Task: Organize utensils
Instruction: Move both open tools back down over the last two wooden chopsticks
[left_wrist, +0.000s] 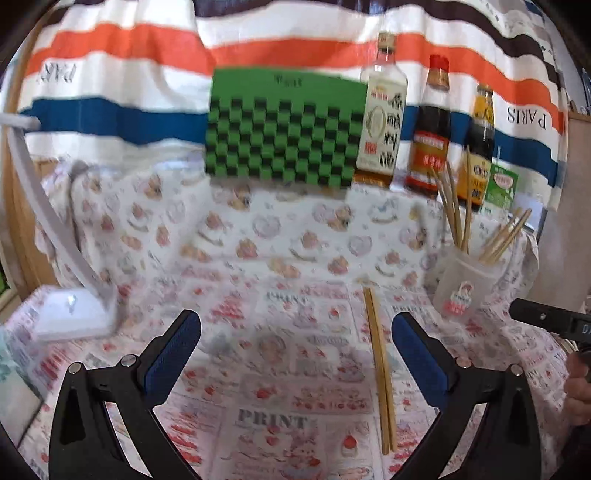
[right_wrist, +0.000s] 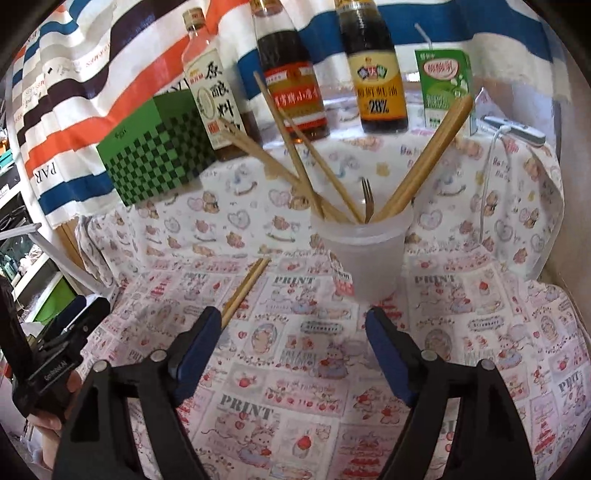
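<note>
Chopsticks (left_wrist: 380, 369), a loose pair lying side by side, rest flat on the cloth in front of the translucent cup (right_wrist: 364, 254), off to its left as the right wrist view shows it. That cup holds more chopsticks (right_wrist: 295, 155) fanned outward and one small fork (right_wrist: 367, 199) standing tines up. Behind the cup, along the back edge, stand three sauce bottles (right_wrist: 291, 92) and a green drink carton (right_wrist: 445, 88) with a straw; left of the bottles sits a green checkered box (right_wrist: 155, 162). Nothing lies between the cup and either tool.

Both tools hang above the cloth with jaws spread apart and empty: the left gripper (left_wrist: 295, 332) has the loose pair just inside its right finger, and the right gripper (right_wrist: 291, 328) points at the cup's base, the pair's near end hidden behind its left finger.

Bottle tops are cut off in the right view, and the left view is blurred. A white lamp base (left_wrist: 74, 314) stands far left of the cup.

The tablecloth (right_wrist: 303, 369) carries pink cartoon prints; a striped cloth (left_wrist: 110, 81) hangs behind.
</note>
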